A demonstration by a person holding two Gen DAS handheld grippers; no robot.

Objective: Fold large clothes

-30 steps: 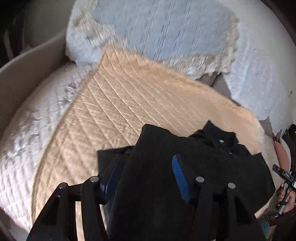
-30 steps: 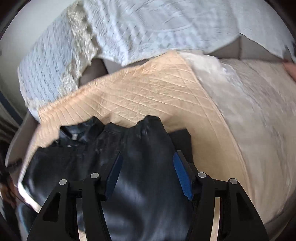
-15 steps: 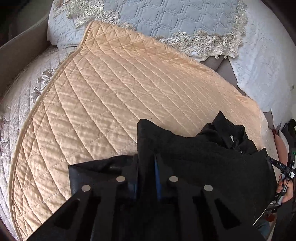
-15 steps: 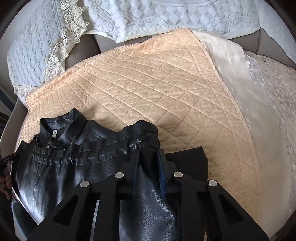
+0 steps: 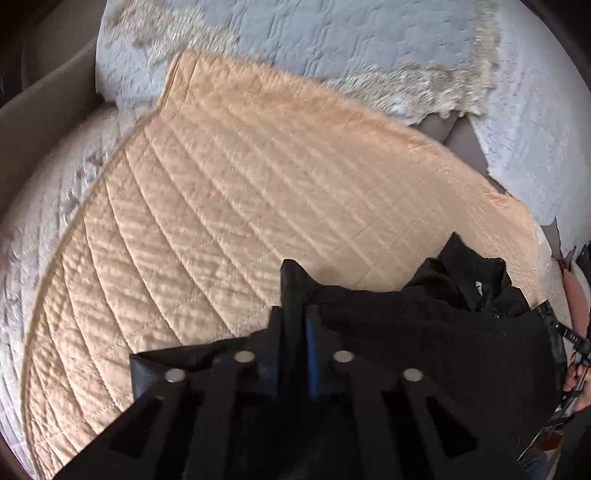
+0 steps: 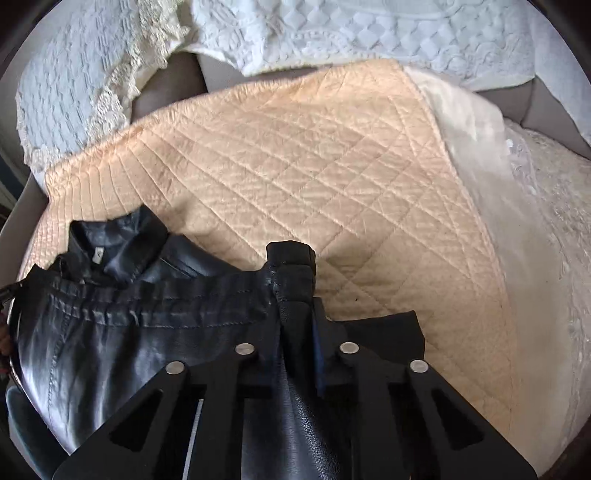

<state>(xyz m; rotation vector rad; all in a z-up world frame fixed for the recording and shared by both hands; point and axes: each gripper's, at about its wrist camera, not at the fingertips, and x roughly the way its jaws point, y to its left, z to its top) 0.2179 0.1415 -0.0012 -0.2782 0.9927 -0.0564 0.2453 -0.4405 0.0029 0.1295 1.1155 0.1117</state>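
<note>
Black jacket (image 6: 122, 332) on near edge of peach quilt (image 6: 295, 177). Left gripper (image 5: 293, 295) and right gripper (image 6: 291, 273) – jaws just closed, each pinching jacket fold. Right view alone shows collar (image 6: 122, 236); left view shows hand (image 5: 576, 384) far right. Quilt open beyond jacket.

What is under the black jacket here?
The jacket lies on a peach quilted pad, which shows beyond its collar and right edge. White lace covers lie past the pad. Whatever sits directly beneath the jacket is hidden by it and both tongs.
</note>
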